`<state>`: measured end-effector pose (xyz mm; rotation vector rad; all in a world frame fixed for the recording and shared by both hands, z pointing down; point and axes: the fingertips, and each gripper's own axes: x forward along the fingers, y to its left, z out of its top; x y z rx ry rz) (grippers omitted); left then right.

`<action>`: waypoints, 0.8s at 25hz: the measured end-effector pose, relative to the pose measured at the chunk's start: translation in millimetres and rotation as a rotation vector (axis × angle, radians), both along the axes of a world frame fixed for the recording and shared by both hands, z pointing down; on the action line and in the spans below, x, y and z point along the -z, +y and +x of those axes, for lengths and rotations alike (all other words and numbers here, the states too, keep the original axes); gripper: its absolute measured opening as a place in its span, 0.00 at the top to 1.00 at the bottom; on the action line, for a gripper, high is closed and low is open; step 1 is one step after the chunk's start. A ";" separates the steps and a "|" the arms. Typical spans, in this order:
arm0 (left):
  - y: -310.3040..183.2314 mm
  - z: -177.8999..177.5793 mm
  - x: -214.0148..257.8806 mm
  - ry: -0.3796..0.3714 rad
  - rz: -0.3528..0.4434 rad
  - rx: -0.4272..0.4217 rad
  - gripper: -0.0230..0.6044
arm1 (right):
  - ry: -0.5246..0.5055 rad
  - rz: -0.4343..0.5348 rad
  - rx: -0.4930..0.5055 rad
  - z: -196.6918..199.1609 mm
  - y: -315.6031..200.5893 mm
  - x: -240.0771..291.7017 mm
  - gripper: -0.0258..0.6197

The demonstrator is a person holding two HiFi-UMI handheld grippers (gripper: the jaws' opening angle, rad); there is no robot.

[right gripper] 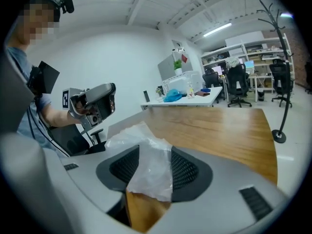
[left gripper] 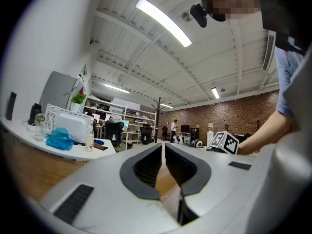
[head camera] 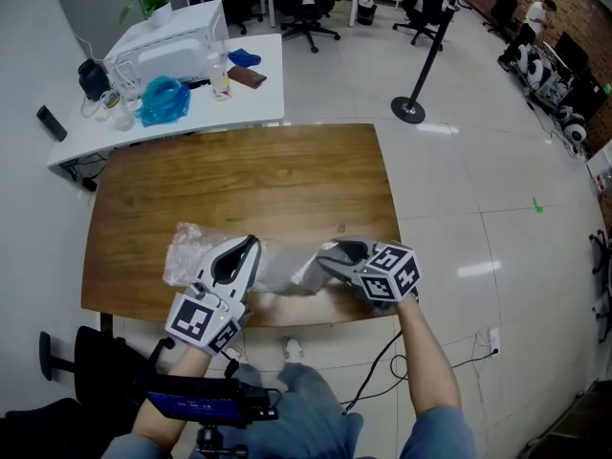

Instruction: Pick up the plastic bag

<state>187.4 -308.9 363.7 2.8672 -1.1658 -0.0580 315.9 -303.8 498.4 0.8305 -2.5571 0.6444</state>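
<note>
Plastic bag (head camera: pixel 186 247) partly hidden behind left gripper (head camera: pixel 253 243), right gripper (head camera: pixel 325 251); desk (head camera: pixel 263 100) clutter too small, maybe bottles.

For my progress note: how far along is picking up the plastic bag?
Done: the right hand-held gripper is at the plastic bag, which lies on the table. In hand: a fold stands between its open jaws, ungripped. Left: closing on it and lifting.
</note>
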 end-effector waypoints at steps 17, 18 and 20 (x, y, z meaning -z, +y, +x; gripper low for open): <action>1.0 15.1 -9.1 -0.005 -0.018 -0.022 0.91 | 0.030 0.085 -0.172 39.7 -9.1 3.6 0.60; 1.3 17.2 -9.5 -0.006 -0.018 -0.023 0.91 | 0.023 0.091 -0.178 41.1 -9.1 5.6 0.60; 1.3 21.3 -10.1 -0.009 -0.016 -0.026 0.91 | 0.012 0.106 -0.186 43.1 -9.7 10.0 0.60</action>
